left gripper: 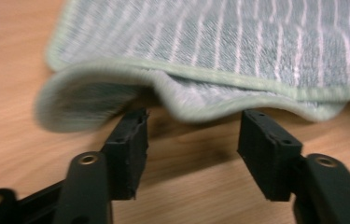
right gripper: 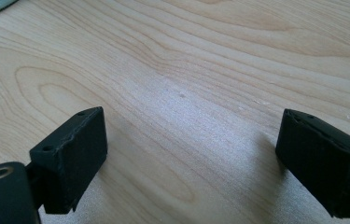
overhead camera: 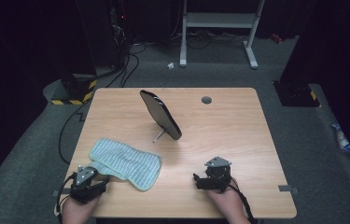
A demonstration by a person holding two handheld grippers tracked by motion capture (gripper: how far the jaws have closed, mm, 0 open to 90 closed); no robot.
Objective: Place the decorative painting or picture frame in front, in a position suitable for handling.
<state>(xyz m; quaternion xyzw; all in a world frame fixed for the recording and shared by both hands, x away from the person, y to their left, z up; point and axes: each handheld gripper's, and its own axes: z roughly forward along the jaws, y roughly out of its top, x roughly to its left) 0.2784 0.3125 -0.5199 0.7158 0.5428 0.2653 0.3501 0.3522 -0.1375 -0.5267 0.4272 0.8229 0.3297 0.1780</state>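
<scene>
A pale green cloth with thin white stripes (overhead camera: 126,163) lies rumpled on the front left of the wooden table (overhead camera: 228,140). My left gripper (overhead camera: 101,181) sits at the cloth's near left corner. In the left gripper view the cloth's folded hem (left gripper: 210,56) curls up just beyond the jaw tips. The left gripper (left gripper: 193,126) has its jaws apart, and no fabric lies between the pads. My right gripper (overhead camera: 197,181) rests at the front right, and in its own view it (right gripper: 191,135) stands wide open over bare wood.
A black oval panel on a small stand (overhead camera: 161,114) leans upright at the table's middle. A grey cable grommet (overhead camera: 206,100) is set in the far side. A white frame (overhead camera: 219,28) and cables stand on the floor beyond.
</scene>
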